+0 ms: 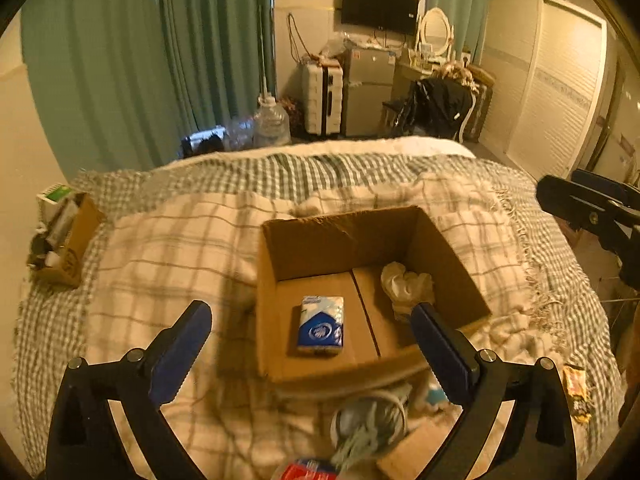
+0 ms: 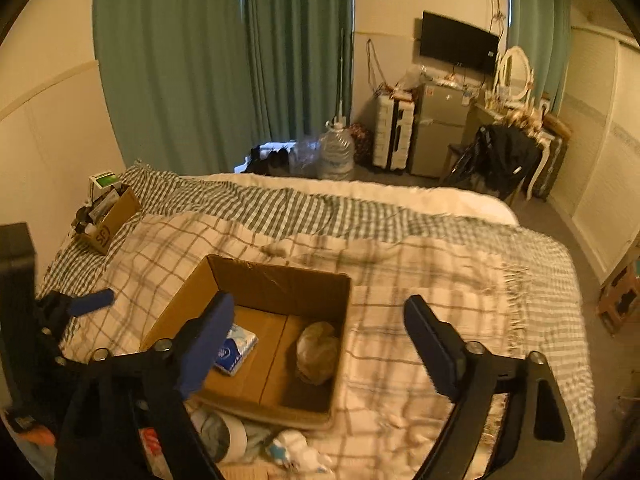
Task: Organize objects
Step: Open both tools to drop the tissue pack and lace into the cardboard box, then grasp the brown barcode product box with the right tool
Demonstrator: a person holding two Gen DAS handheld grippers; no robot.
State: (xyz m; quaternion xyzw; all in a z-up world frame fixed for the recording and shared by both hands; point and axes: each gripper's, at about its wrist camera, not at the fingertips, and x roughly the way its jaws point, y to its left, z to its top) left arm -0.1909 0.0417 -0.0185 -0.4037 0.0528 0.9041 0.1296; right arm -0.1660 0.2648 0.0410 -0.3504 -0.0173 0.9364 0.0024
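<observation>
Left claw is hanging wide open, gripping nothing, over the near edge of the box. Right claw is gaping wide too, empty, above the box's right side. Loose clutter is lying on the bed just in front of the box (blurred, can't identify). Inside the box: tissue pack is lying flat on the left half, crumpled bag is sitting on the right. A smaller box is sitting well off at the bed's far left.
</observation>
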